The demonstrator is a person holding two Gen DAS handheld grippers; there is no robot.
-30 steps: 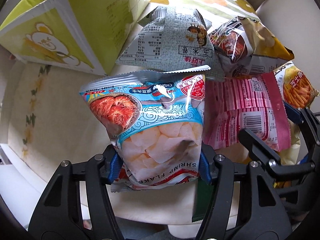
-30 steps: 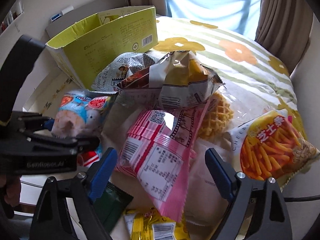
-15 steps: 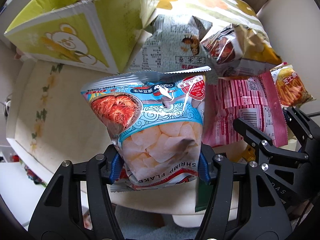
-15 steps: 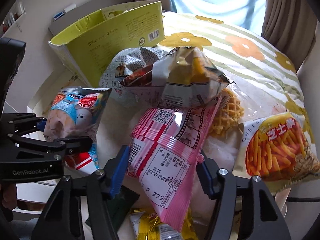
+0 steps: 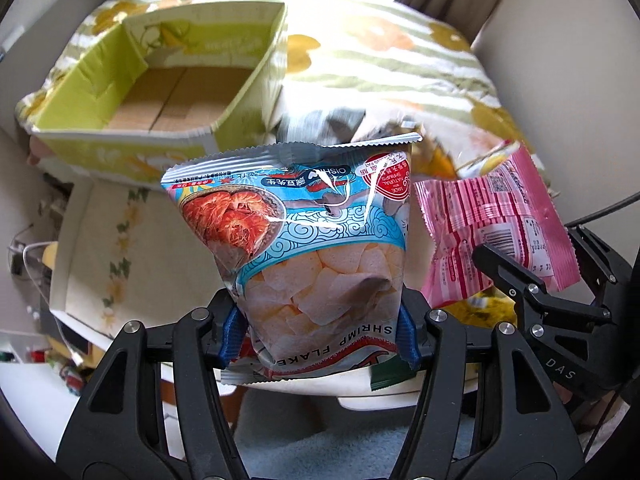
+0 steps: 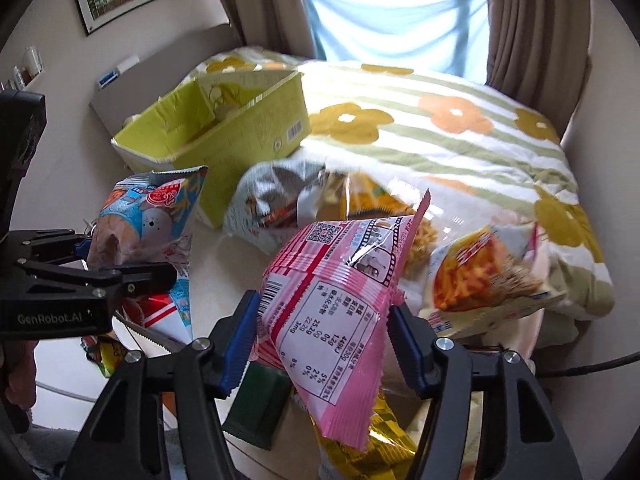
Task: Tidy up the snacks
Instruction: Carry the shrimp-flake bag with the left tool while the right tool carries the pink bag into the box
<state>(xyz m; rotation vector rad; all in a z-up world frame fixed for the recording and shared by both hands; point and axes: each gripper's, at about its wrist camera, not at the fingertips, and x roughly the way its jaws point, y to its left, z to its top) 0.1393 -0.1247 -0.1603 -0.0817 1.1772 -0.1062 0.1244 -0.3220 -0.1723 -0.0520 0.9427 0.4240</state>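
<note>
Pointing steeply downward, the left gripper (image 5: 320, 336) pinches the lower part of a shrimp flake bag (image 5: 304, 248) between its blue pads, the bag standing upright and clear of the surface (image 5: 92, 248). The right gripper (image 6: 320, 344), just beside it and also angled down, has just been closing its jaws, which now press on both edges of a pink striped packet (image 6: 336, 300) lifted off the pile. Behind both bags an open yellow-green cardboard box (image 5: 160, 92) rests on a flowered quilt (image 6: 460, 120), its brown floor bare and its near wall facing the grippers. Between box and grippers lie a grey bag (image 6: 272, 200) and an orange snack bag (image 6: 476, 272), both blurred. Below the pink packet sit a dark green block (image 6: 256, 404) and a yellow wrapper (image 6: 360, 452). Curtains (image 6: 532, 28) close off the far side.
</note>
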